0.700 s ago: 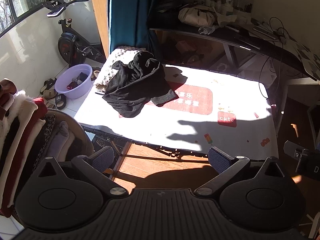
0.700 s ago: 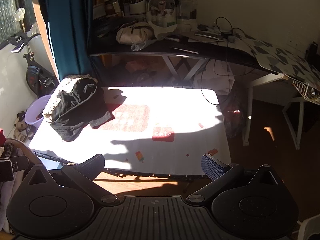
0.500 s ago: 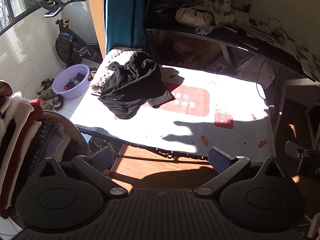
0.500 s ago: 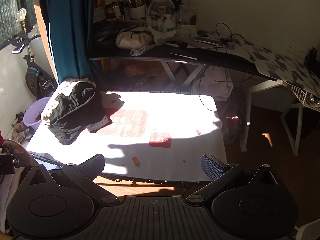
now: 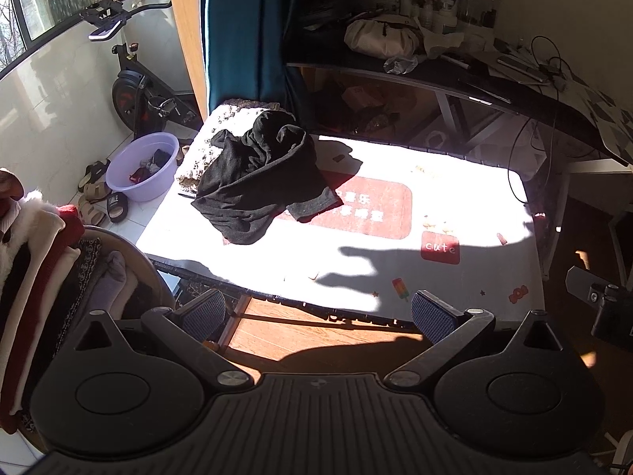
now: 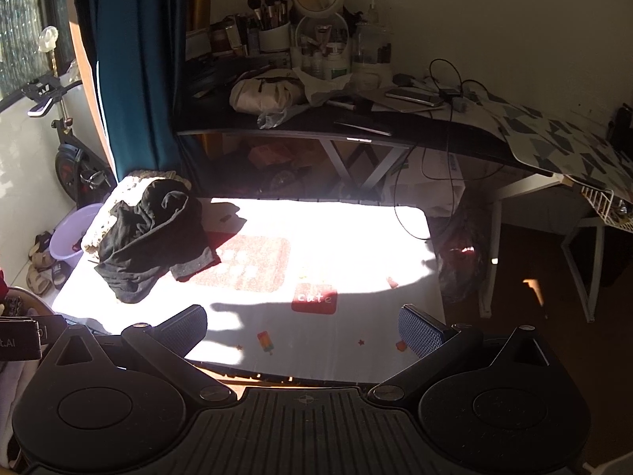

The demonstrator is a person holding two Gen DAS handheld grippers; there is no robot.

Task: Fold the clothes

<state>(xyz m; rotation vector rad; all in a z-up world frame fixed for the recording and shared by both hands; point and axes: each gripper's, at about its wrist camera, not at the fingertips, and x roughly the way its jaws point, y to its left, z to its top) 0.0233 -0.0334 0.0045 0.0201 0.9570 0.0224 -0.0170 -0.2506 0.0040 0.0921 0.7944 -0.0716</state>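
A crumpled black garment (image 5: 257, 182) lies on the far left part of a low table (image 5: 455, 277) covered with a white patterned cloth, partly over a speckled folded fabric (image 5: 201, 146). The right wrist view shows the same black garment (image 6: 150, 237) at the table's (image 6: 356, 324) left end. My left gripper (image 5: 318, 310) hangs open over the table's near edge, well short of the garment, with nothing between its fingers. My right gripper (image 6: 302, 326) is open too, above the near edge, and empty.
A dark desk (image 6: 395, 126) crowded with cosmetics and cables stands behind the table. A blue curtain (image 5: 245, 27), an exercise bike (image 5: 134, 95) and a purple basin (image 5: 140, 166) are at the left. Stacked clothes (image 5: 35, 261) fill a chair at my near left.
Both views have pulled back and tilted slightly, so the table and the black garment sit a little farther off. Both grippers stay open and empty.
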